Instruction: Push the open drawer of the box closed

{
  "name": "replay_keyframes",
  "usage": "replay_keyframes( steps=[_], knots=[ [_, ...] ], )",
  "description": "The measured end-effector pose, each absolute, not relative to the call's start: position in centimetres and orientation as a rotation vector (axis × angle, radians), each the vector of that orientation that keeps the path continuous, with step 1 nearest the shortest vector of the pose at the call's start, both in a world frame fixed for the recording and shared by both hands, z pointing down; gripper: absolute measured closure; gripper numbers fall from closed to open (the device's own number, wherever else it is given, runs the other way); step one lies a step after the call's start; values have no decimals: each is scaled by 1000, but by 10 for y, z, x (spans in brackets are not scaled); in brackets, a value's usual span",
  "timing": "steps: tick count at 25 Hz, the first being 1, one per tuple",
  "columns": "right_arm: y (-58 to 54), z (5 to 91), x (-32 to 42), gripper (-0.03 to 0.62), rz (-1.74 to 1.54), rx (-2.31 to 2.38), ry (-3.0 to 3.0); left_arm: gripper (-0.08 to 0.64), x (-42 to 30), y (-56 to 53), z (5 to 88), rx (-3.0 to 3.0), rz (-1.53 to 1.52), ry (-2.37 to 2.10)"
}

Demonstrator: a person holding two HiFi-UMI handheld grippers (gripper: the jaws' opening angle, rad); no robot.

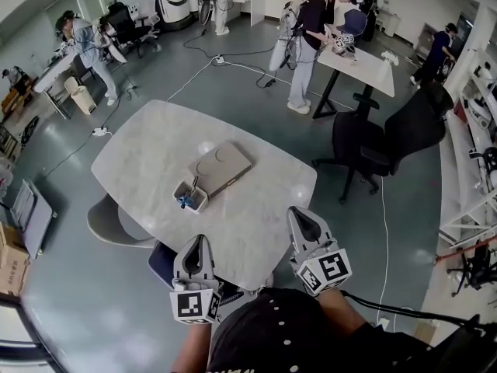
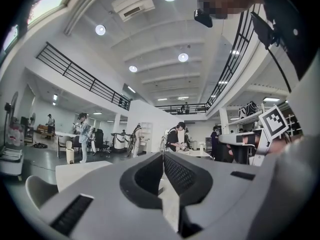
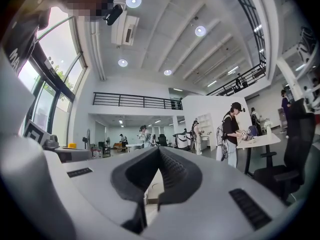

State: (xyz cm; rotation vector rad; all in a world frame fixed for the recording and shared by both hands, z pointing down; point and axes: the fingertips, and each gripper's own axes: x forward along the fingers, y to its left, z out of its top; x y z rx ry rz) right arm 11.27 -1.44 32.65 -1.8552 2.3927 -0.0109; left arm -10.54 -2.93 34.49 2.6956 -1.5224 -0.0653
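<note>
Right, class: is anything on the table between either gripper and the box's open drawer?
Nothing visible does. Only bare white marble tabletop lies between the left gripper, the right gripper and the small white open drawer of the flat beige box. Both grippers are shut and empty.

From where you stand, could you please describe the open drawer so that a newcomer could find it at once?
Start at the large white table in the middle of the room, where a flat tan box lies near the centre. The drawer is the small white tray sticking out of the box's end nearest you and to the left. It is the only open, pale part, and it has a blue thing inside.
</note>
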Motion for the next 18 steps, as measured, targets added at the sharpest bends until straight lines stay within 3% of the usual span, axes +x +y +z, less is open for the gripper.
replay_keyframes(
  steps=[18],
  knots=[
    [-16, 329, 105, 595, 3, -1831, 2432, 542, -106, -24, 349, 2671, -64, -1551]
  ],
)
